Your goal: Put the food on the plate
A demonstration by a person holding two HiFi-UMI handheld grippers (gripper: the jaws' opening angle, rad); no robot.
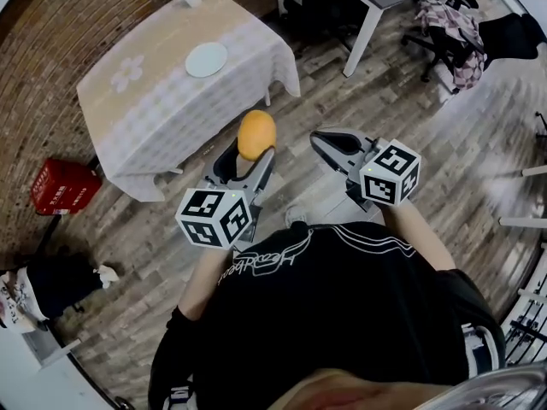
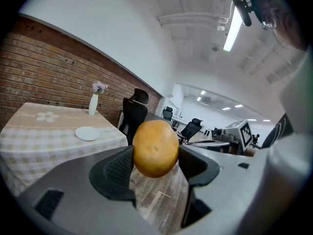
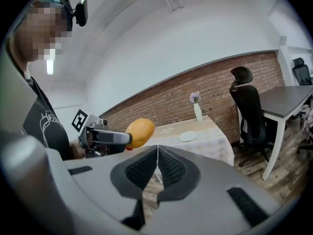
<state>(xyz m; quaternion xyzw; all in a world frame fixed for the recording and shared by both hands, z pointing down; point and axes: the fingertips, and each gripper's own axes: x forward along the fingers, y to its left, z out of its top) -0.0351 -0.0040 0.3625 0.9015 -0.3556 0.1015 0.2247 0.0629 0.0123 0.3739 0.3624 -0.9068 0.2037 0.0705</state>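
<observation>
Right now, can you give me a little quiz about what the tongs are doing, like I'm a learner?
1. True or false: the left tongs hold the round orange-yellow food.
2. Pick one. The right tongs are: A wide open; B shut, holding nothing; C gripping a spoon.
3. Fill in: the round white plate lies on the checked-cloth ____.
Key: 1 true; 2 B; 3 table.
</observation>
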